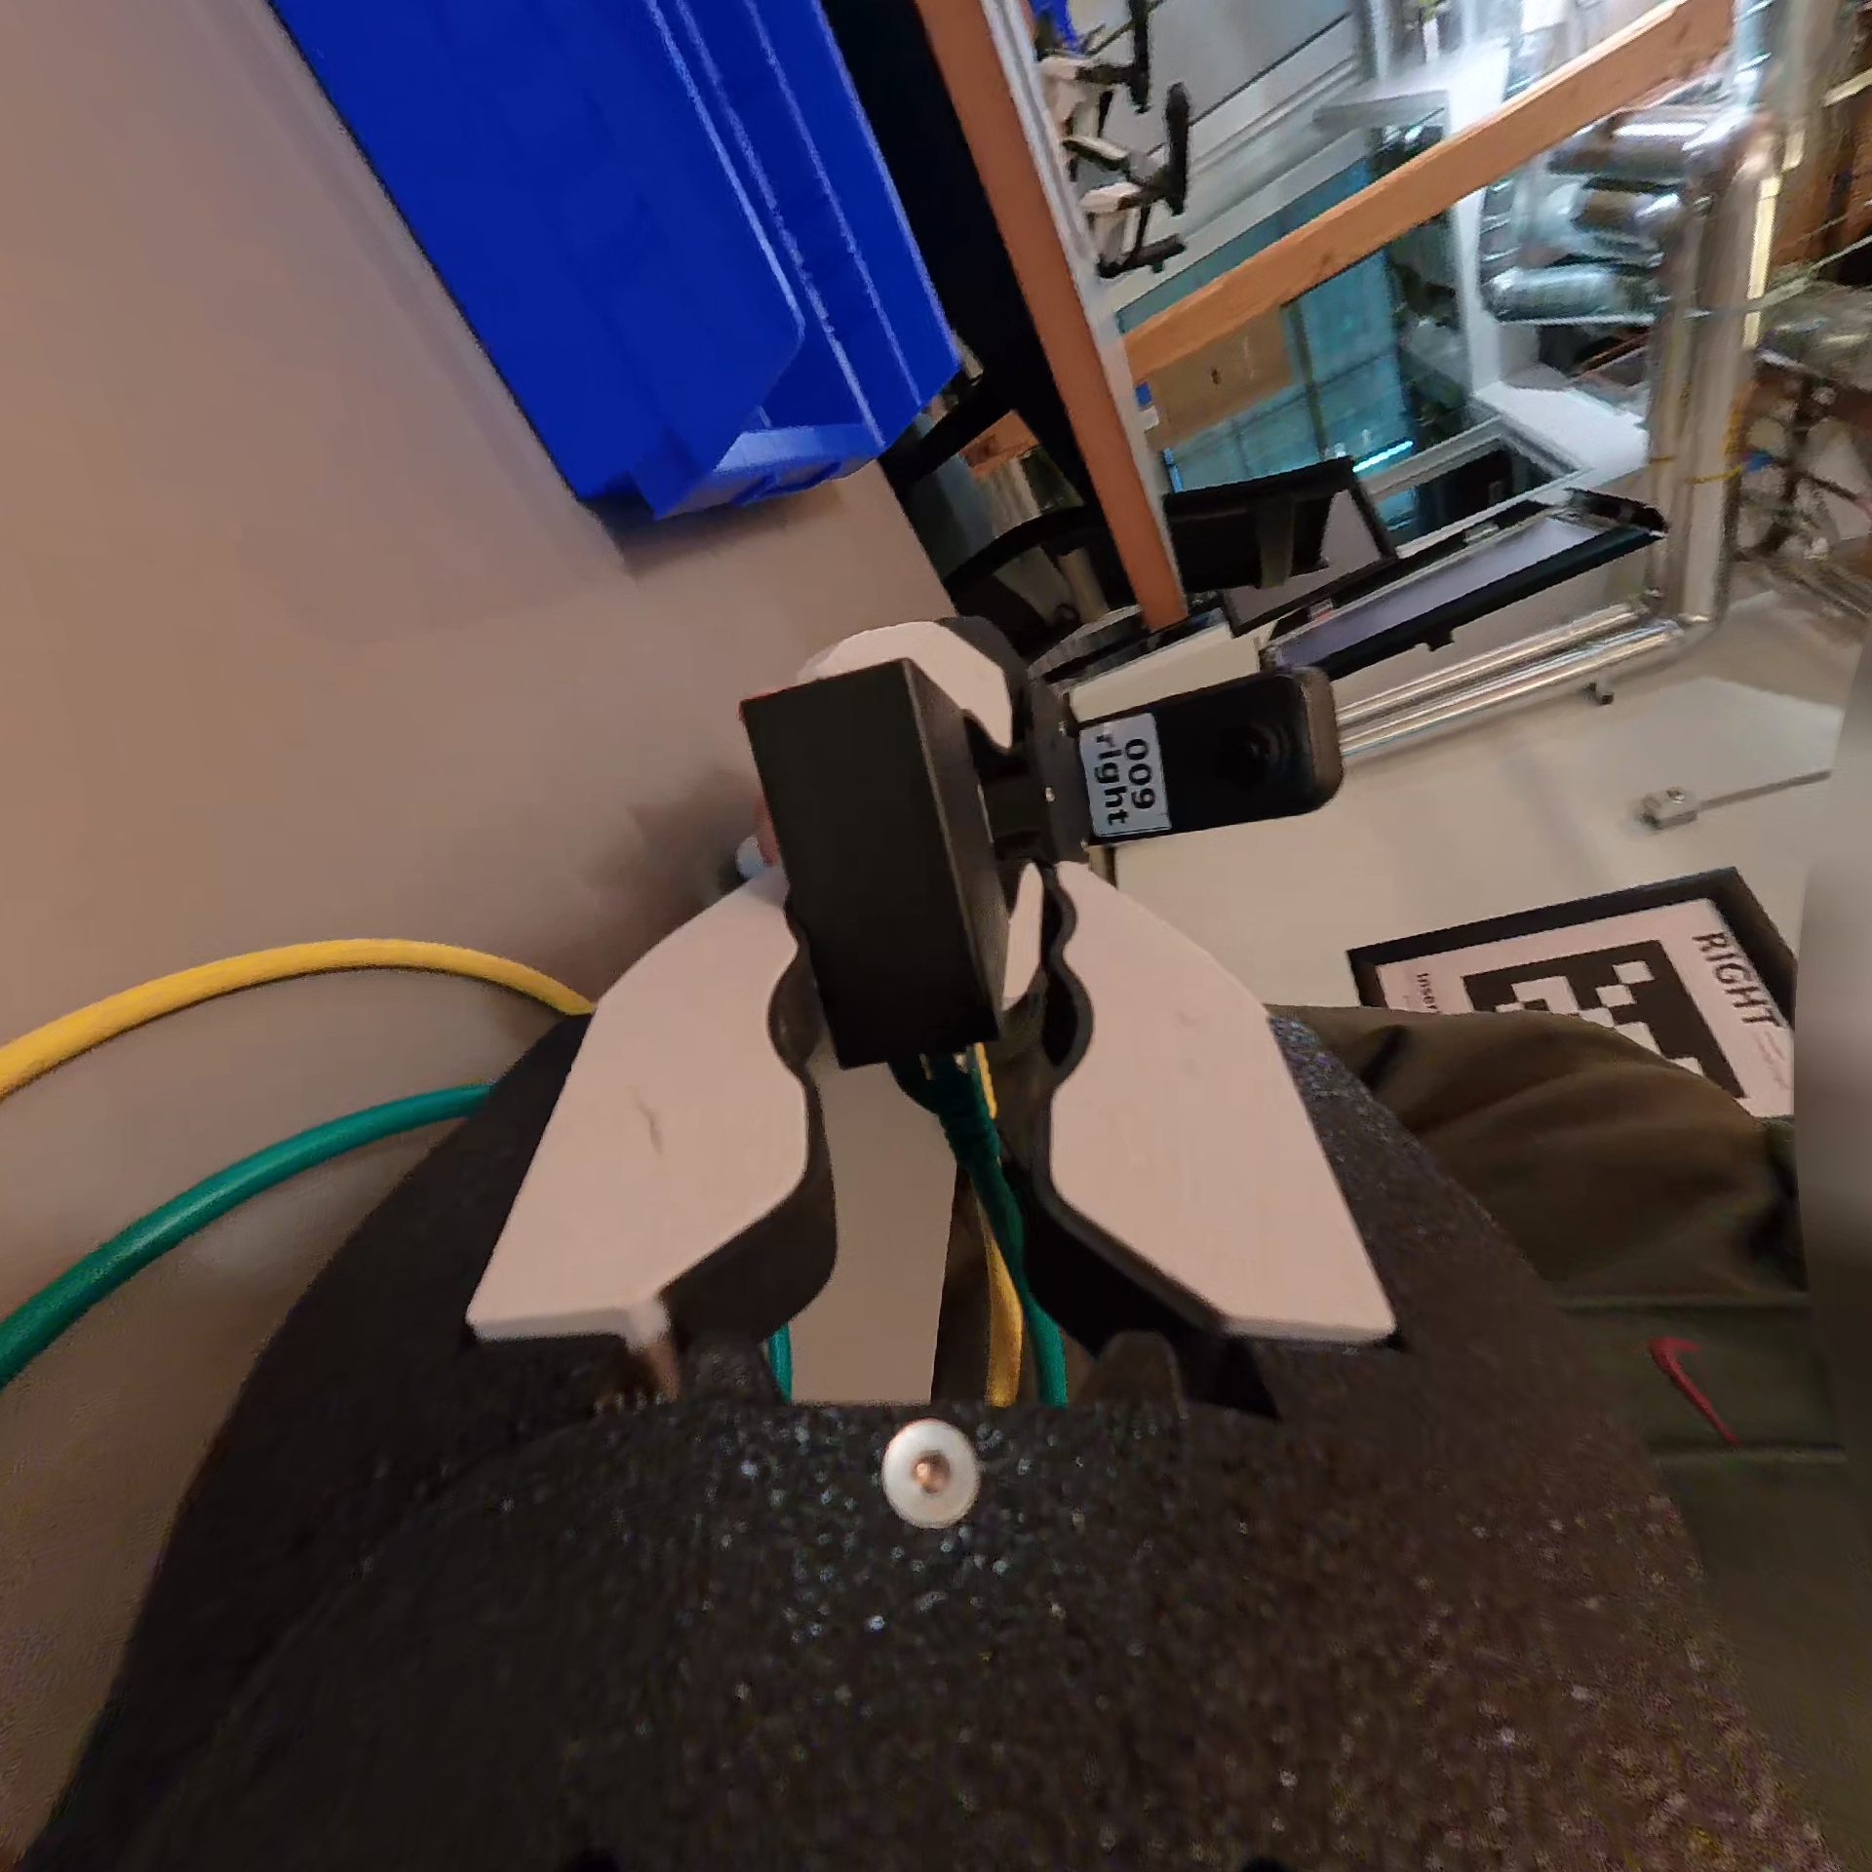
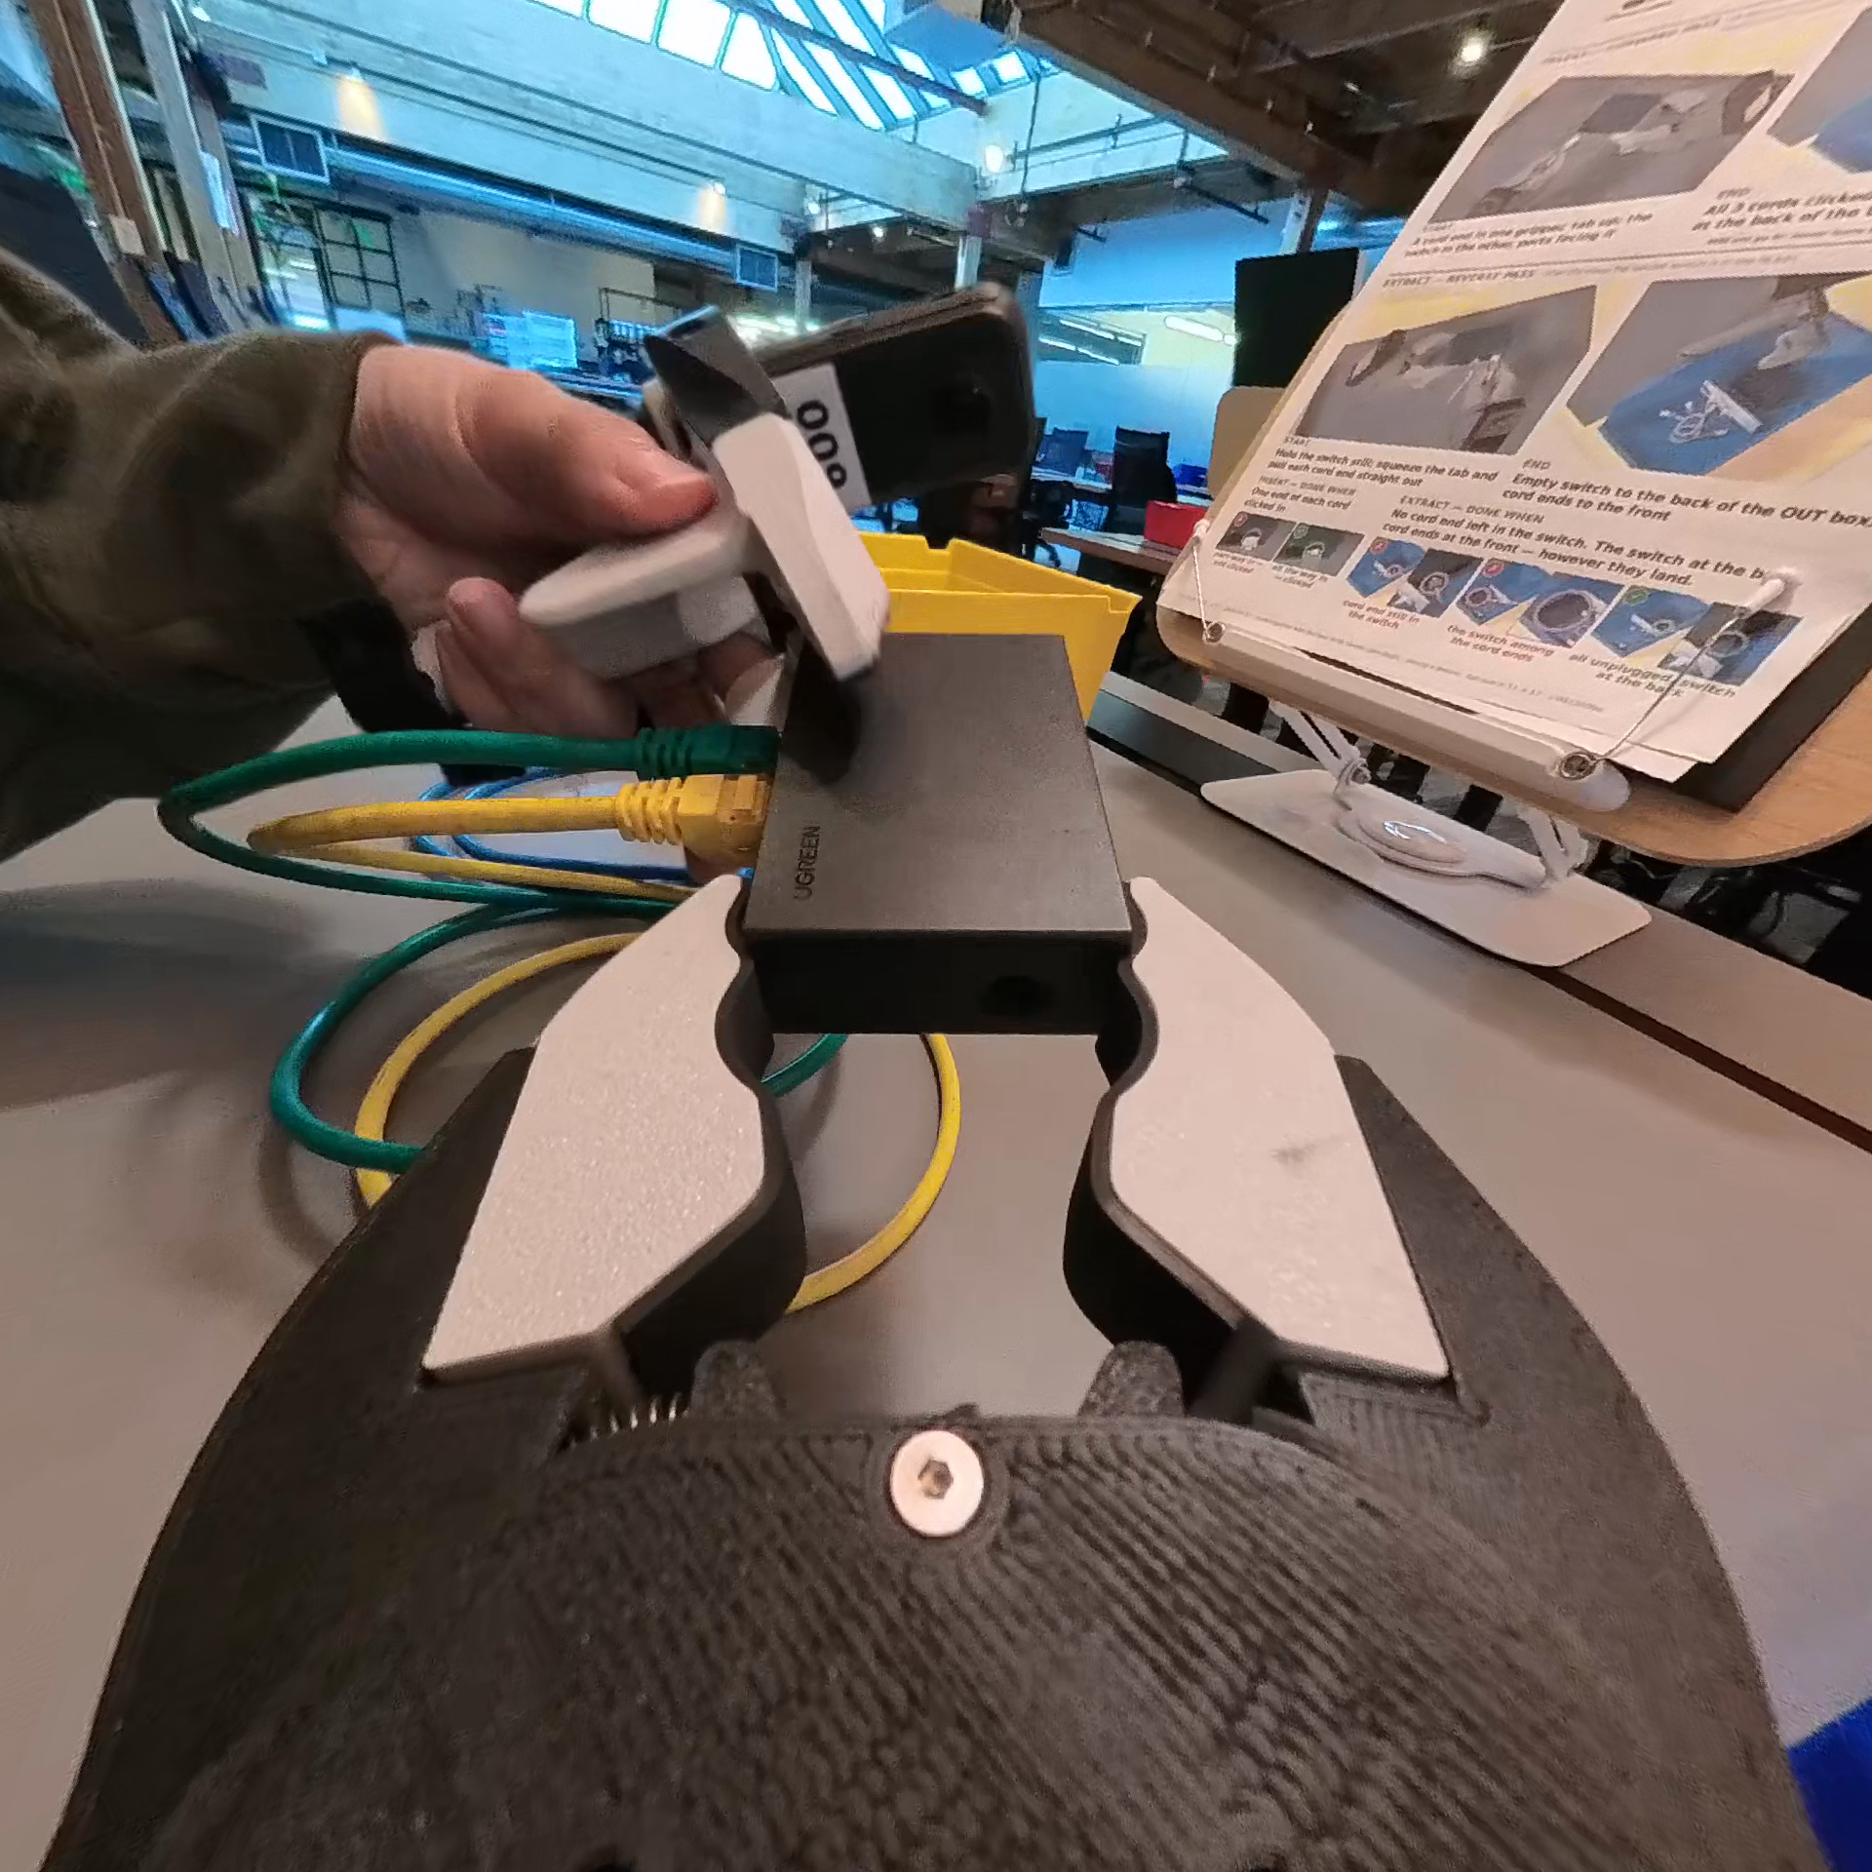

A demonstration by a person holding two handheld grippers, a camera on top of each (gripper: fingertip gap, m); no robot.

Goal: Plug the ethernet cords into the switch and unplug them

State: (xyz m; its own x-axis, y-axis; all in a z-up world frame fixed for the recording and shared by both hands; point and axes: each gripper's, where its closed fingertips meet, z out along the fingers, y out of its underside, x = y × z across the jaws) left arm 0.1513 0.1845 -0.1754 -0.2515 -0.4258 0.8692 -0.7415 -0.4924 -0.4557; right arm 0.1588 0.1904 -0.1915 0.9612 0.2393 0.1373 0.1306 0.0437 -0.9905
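Observation:
The black switch (image 2: 942, 810) is held above the grey table (image 2: 1418, 1165), clamped by its sides in my right gripper (image 2: 932, 942). A green cord (image 2: 699, 750) and a yellow cord (image 2: 699, 805) are plugged into its left edge. A blue cord (image 2: 567, 861) lies looped behind them, its end hidden. My left gripper (image 2: 800, 648) comes from the left, fingers closed over the switch's port edge at the green plug, one above and one below. In the left wrist view the switch (image 1: 871, 861) sits between the left gripper's (image 1: 912, 912) tips, and both cords (image 1: 972, 1145) run back between its fingers.
A yellow bin (image 2: 1013, 608) stands behind the switch. An instruction sheet on a white stand (image 2: 1519, 456) is at the right. A blue bin (image 1: 628, 253) and a black-and-white marker card (image 1: 1580, 993) lie on the table. Green and yellow cord loops (image 2: 334, 1064) lie under the switch.

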